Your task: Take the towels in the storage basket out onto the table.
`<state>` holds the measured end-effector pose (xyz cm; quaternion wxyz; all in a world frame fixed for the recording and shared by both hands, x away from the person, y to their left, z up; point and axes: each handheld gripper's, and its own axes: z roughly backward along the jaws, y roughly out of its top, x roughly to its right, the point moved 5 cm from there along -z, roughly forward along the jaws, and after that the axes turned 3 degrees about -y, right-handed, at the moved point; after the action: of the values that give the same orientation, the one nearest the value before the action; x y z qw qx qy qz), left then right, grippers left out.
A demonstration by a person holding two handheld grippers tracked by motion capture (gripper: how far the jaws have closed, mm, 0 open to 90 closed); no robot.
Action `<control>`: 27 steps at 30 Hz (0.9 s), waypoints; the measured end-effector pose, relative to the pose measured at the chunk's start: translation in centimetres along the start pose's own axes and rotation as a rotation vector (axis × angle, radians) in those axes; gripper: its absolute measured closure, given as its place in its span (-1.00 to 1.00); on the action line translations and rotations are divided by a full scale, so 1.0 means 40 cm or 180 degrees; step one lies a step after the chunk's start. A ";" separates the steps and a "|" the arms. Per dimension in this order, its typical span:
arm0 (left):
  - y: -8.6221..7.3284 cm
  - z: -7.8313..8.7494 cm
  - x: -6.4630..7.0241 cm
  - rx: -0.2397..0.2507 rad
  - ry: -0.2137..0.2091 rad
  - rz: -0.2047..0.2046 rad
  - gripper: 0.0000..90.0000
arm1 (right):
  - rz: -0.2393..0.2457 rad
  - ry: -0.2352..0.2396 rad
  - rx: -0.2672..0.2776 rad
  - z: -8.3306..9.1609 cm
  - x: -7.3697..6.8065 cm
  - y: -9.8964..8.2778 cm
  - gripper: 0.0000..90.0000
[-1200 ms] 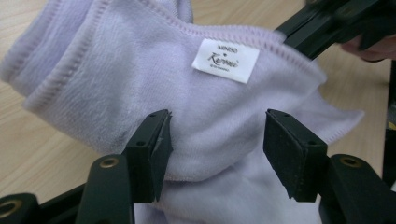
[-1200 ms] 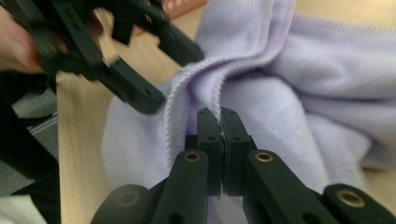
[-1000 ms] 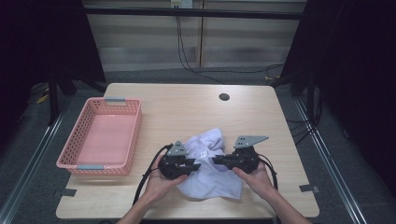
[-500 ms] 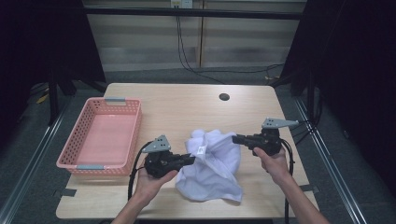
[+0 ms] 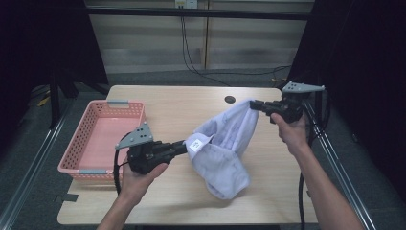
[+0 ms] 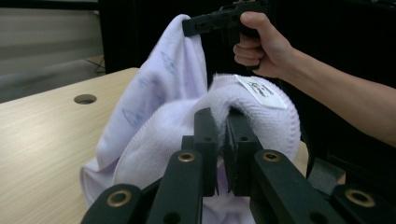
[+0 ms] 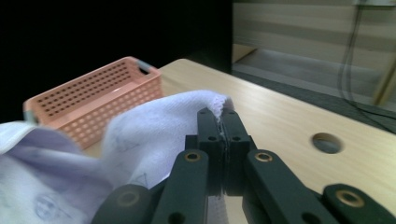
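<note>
A pale lilac towel [image 5: 225, 143] with a white label hangs above the wooden table [image 5: 167, 201], stretched between both grippers. My left gripper [image 5: 184, 146] is shut on the towel's edge beside the label; in the left gripper view its jaws [image 6: 219, 116] pinch the thick hem of the towel [image 6: 154, 116]. My right gripper [image 5: 252, 103] is higher, at the table's far right, and is shut on another corner. Its jaws [image 7: 220, 114] clamp the frayed edge of the towel [image 7: 154, 126]. The towel's lower fold sags onto the table. The right gripper [image 6: 201, 23] also shows at the top of the left gripper view.
A pink perforated basket [image 5: 72, 146] stands at the table's left side, and its wall [image 7: 93, 102] shows in the right gripper view. A round cable hole [image 5: 230, 99] lies in the tabletop at the back. Dark curtains border both sides.
Both grippers have risen and moved apart, the right one far to the right. The towel, bunched on the table before, now hangs spread between them.
</note>
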<state>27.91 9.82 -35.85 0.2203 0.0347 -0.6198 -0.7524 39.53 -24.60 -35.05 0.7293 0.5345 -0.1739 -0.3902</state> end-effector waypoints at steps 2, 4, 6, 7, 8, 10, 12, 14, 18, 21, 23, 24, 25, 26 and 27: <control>-0.012 0.023 -0.003 0.0041 0.0030 0.0068 0.89 | 0.0006 -0.0120 -0.0011 0.007 0.031 0.016 0.97; -0.037 0.048 -0.012 0.0021 0.0142 0.0110 0.89 | -0.0026 -0.0242 0.0004 0.015 0.064 0.027 0.97; -0.060 0.064 -0.022 0.0048 0.0141 0.0226 0.89 | -0.0069 -0.0378 0.0025 0.019 0.099 0.031 0.97; -0.076 0.074 -0.028 0.0008 0.0187 0.0249 0.88 | -0.0077 -0.0422 0.0019 0.020 0.116 0.030 0.97; -0.093 0.080 -0.033 -0.0034 0.0227 0.0266 0.88 | -0.0074 -0.0502 0.0017 0.018 0.133 0.027 0.97; -0.135 0.088 -0.045 -0.0122 0.0259 0.0394 0.84 | -0.0128 -0.0573 0.0014 0.010 0.159 0.013 0.88; -0.163 0.087 -0.053 -0.0222 0.0291 0.0438 0.52 | -0.0178 -0.0610 -0.0051 -0.008 0.171 -0.012 0.46; -0.182 0.081 -0.061 -0.0290 0.0360 0.0500 0.37 | -0.0194 -0.0625 -0.0120 -0.023 0.172 -0.041 0.28; -0.181 0.076 -0.064 -0.0300 0.0347 0.0496 0.15 | -0.0185 -0.0661 -0.0197 -0.024 0.161 -0.086 0.15; -0.186 0.058 -0.061 -0.0359 0.0322 0.0505 0.09 | -0.0187 -0.0528 -0.0238 -0.011 0.126 -0.119 0.15; -0.199 0.034 -0.066 -0.0475 0.0293 0.0494 0.09 | -0.0138 -0.0416 -0.0341 -0.006 0.084 -0.152 0.15; -0.208 0.019 -0.070 -0.0536 0.0292 0.0499 0.08 | -0.0127 -0.0331 -0.0391 -0.004 0.059 -0.171 0.15; -0.218 0.005 -0.073 -0.0599 0.0265 0.0535 0.06 | -0.0136 -0.0258 -0.0421 -0.001 0.035 -0.191 0.15; -0.228 -0.011 -0.075 -0.0648 0.0225 0.0563 0.05 | -0.0138 -0.0137 -0.0478 0.001 0.009 -0.213 0.13; -0.237 -0.028 -0.078 -0.0724 0.0216 0.0573 0.05 | -0.0098 -0.0067 -0.0544 0.002 -0.016 -0.237 0.13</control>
<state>28.35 11.24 -45.79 0.3102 -0.0209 -0.5233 -0.7935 35.43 -25.35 -43.59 0.7643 0.4688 -0.1393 -0.4204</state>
